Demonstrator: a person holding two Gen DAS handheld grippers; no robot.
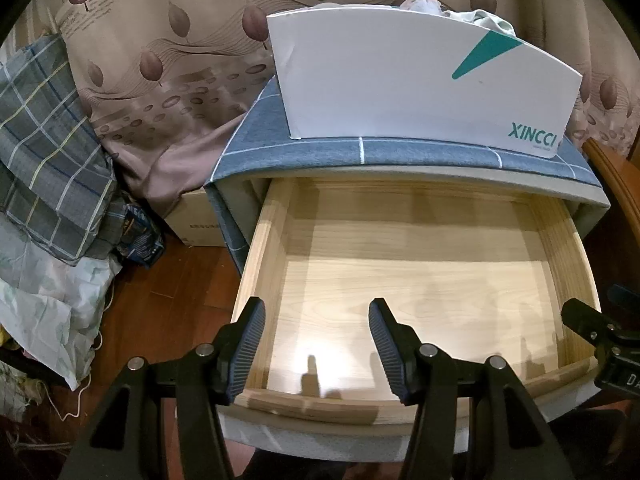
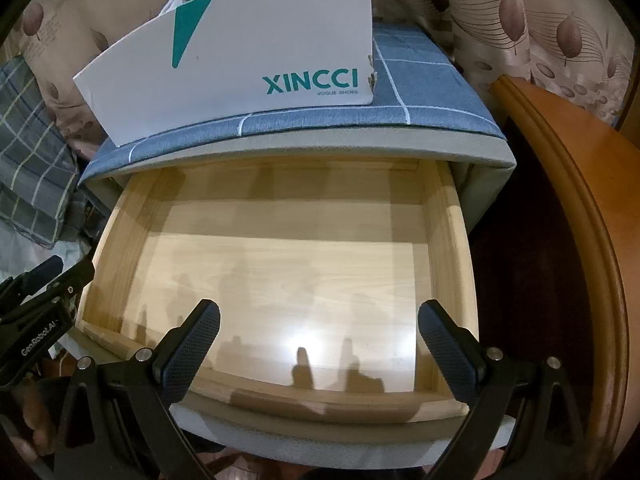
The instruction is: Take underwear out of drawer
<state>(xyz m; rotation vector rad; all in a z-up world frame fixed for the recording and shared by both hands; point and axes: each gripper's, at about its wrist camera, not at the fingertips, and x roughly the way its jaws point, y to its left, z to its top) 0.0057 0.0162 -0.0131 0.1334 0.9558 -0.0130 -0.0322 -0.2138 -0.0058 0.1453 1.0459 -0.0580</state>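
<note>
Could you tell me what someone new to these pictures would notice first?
The pulled-out wooden drawer fills both views, its bottom bare. Above it, a white XINCCI shoe box with crumpled fabric showing over its rim sits on the blue-checked cabinet top. Both claws, left and right, hang open over the drawer's front.

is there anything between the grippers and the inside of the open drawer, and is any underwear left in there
Nothing visible blocks either open gripper, left gripper or right gripper; both hover over the pulled-out drawer. Its wooden bottom shows bare, no underwear visible. Crumpled fabric sits in the shoe box on top.
</note>
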